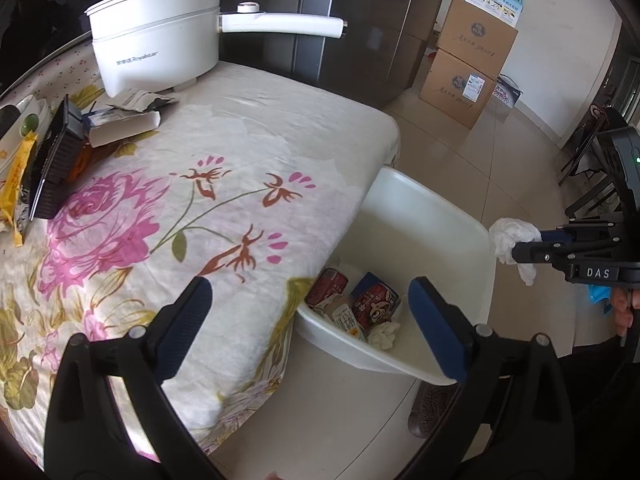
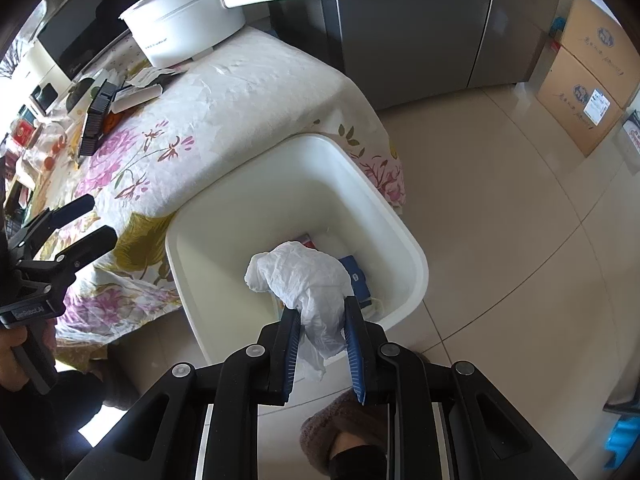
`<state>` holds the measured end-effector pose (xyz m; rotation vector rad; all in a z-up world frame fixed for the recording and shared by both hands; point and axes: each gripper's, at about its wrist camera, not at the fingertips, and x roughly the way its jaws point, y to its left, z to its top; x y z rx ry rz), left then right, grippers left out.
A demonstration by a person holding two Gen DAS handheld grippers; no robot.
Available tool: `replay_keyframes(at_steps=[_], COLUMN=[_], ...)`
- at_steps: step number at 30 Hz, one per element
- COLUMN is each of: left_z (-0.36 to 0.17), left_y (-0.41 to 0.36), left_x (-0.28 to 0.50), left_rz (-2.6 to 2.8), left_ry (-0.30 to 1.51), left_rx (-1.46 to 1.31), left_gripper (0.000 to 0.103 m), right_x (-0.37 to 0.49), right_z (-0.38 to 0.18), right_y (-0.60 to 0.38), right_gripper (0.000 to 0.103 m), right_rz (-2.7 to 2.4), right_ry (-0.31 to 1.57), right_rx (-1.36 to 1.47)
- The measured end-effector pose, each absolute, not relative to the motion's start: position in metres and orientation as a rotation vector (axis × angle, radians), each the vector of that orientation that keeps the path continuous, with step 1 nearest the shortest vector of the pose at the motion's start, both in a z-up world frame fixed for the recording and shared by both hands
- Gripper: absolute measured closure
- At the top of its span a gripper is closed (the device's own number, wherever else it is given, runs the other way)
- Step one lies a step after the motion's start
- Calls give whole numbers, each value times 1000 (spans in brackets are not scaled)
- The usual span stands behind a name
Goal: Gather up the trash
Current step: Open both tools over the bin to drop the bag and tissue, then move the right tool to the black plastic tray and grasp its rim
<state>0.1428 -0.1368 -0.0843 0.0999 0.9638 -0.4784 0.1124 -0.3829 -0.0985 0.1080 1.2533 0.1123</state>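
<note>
A white bin (image 1: 432, 216) (image 2: 396, 236) stands on the floor against the table's edge. It holds red cans (image 1: 374, 304), a carton and crumpled tissue (image 1: 383, 334). My right gripper (image 2: 320, 312) (image 1: 516, 246) is shut on a crumpled white tissue (image 2: 308, 276) (image 1: 512, 236) and holds it above the bin's rim. My left gripper (image 1: 312, 312) (image 2: 92, 220) is open and empty, over the table edge beside the bin. More trash lies at the table's far left: a yellow wrapper (image 1: 18, 168), a black tray (image 1: 52, 160) and a torn box (image 1: 124, 120).
A white electric pot (image 1: 160, 40) with a long handle stands at the back of the floral tablecloth (image 1: 240, 168). A grey fridge (image 1: 360, 20) is behind the table. Cardboard boxes (image 1: 468, 64) are stacked by the wall. A slippered foot (image 2: 340, 432) is below the bin.
</note>
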Motion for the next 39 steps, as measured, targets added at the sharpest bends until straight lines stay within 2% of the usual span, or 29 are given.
replay_keyframes(at_steps=[5,6,7,9,28,32,39], left_z=[-78,-77,-75,-71,-57,-57,-64], left_y=[-110,-104,-98,-85,50,82,136], left_x=[137,136,135,133,111,104,93], left_rz=[-432,-424,-415,-398,-179,-121,-8], left_ry=[971,972,972,970,1006,1008,1036], left_rx=[105,102,97,87,-80,-112,-160], left_gripper=[5,5,4,4,4,1,1], right_x=[122,125,128,132,157,162,172], right_z=[-96,-96,-96,-94,-78,-76,-75], right_y=[-369,-366,-362,-355,-259,-232,-181], right_gripper=[78,70,55,36,28,27,19], right_rz=[116,110,105,100,197,219,238], right_ry=[1251,1255,1259,1253,1235,1228,1209], right_rx=[102,100,98,105,83,63,14])
